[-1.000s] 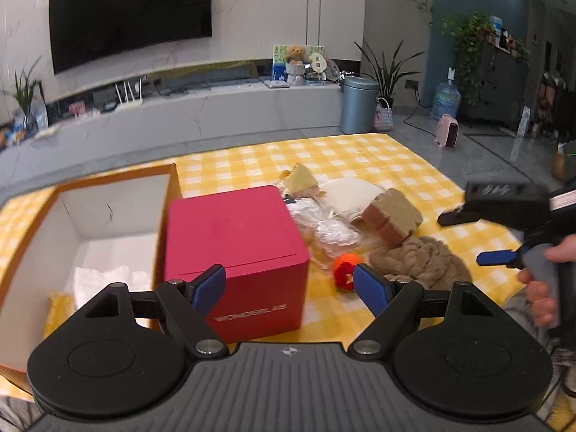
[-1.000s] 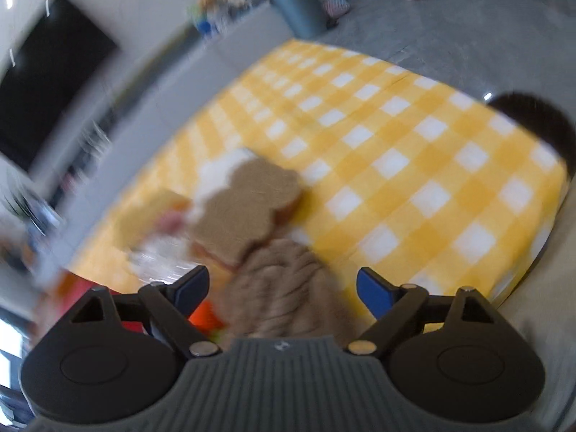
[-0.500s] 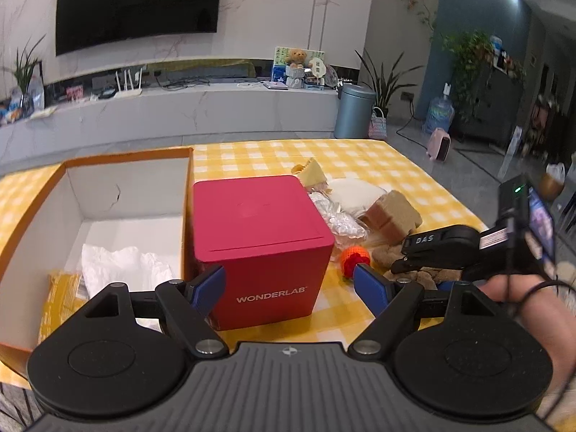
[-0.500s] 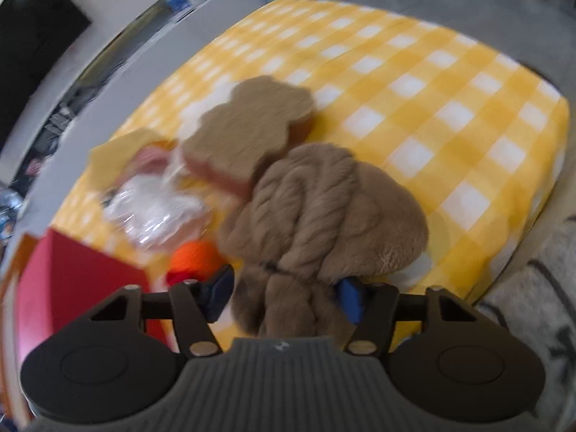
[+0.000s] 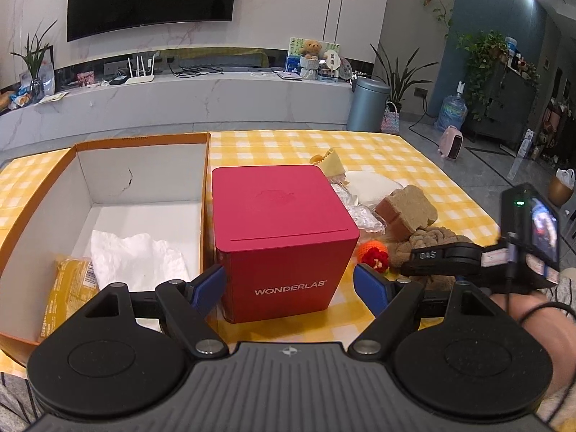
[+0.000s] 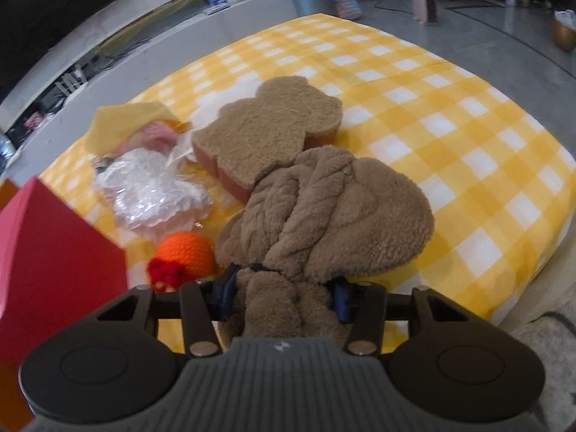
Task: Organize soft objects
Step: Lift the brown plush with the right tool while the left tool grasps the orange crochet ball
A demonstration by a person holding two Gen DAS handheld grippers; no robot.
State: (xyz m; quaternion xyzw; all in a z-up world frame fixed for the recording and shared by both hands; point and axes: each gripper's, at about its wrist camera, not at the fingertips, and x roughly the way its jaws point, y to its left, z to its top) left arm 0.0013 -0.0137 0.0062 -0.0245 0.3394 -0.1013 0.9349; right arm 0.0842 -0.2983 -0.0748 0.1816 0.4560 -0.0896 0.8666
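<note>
Jaws of the right gripper (image 6: pixel 282 300) have just been closing: a second ago they stood wide above the table with the pile of soft things blurred beneath, and now the blue pads (image 6: pixel 341 302) press into the near end of the brown fleece hat (image 6: pixel 324 216), squeezing its twisted knot between them. The right gripper's view has also dropped closer, so the hat fills the middle of it. The left gripper's view has shifted too; the red box (image 5: pixel 280 237) marked WONDERLAB and the open cardboard box (image 5: pixel 144 176) now sit more squarely ahead of it than a second ago.

The hat lies on the yellow checked tablecloth (image 6: pixel 450 115), its rounded crown spreading away from the right gripper and its narrow knotted end caught in the clamp. Its far edge touches the bear-shaped brown sponge (image 6: pixel 266 133). Just left of the pinched knot sits an orange knitted ball (image 6: pixel 187 252) with a red trim, and beyond that a crinkled clear plastic bag (image 6: pixel 154 194) and a yellow cloth (image 6: pixel 122 126).

The left gripper (image 5: pixel 289 288) hangs with its blue pads (image 5: pixel 367 288) well apart and nothing between them, the red box just ahead. The cardboard box to its left holds a white tissue (image 5: pixel 136 255) and a yellow packet (image 5: pixel 68 288).
</note>
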